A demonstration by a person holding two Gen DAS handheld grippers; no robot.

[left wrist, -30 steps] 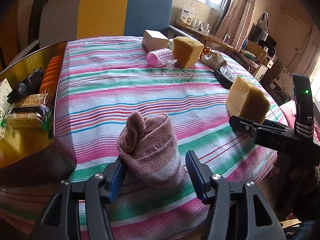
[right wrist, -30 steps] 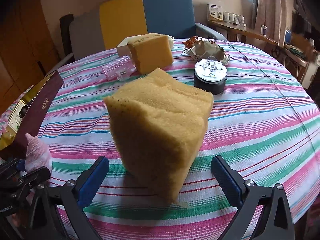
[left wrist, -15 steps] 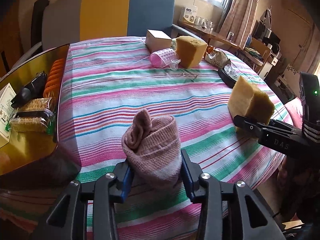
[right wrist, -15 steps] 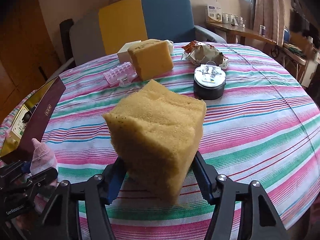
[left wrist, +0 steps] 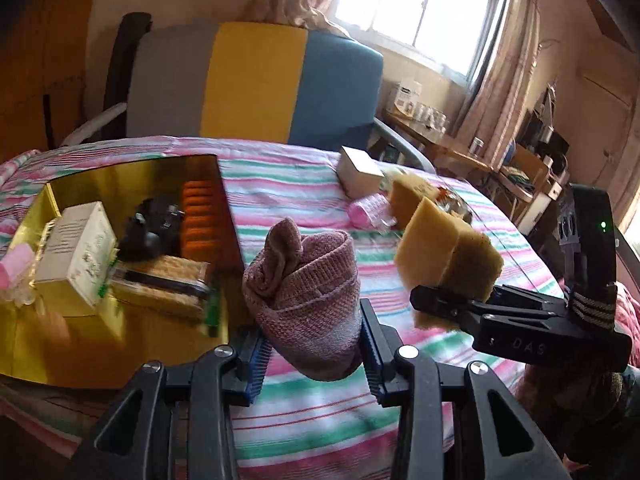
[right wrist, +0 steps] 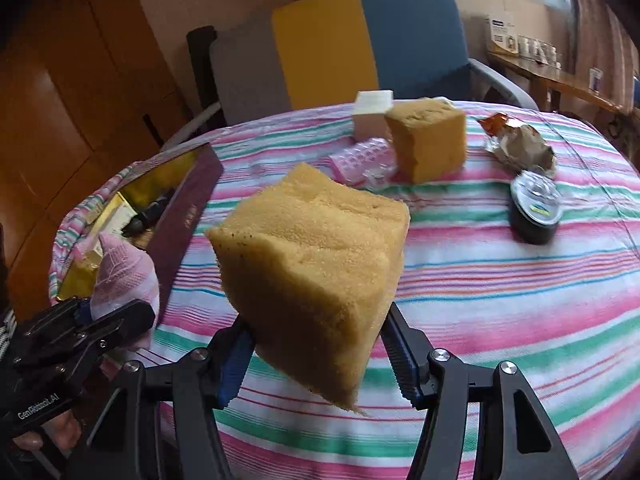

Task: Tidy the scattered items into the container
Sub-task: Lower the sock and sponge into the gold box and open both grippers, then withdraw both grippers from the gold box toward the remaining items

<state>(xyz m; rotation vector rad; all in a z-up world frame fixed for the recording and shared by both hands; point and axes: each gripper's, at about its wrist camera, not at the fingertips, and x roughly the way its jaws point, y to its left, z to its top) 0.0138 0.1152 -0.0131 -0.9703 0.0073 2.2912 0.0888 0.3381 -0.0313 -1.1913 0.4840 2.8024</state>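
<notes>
Left gripper (left wrist: pixel 312 354) clamps sock (left wrist: pixel 304 296).

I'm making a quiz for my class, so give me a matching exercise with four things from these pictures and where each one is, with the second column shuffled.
Things:
1. rolled pink sock
2. held yellow sponge
3. black round tin
4. white carton

Places:
a. inside the gold-lined box
b. in the right gripper
c. in the left gripper
d. on the striped tablecloth

Pairs: 1-c, 2-b, 3-d, 4-a

sponges (right wrist: pixel 316 264) 2 | rolled sock (left wrist: pixel 308 292) 1 | white boxes (left wrist: pixel 358 174) 2 | black tin (right wrist: pixel 534 216) 1
</notes>
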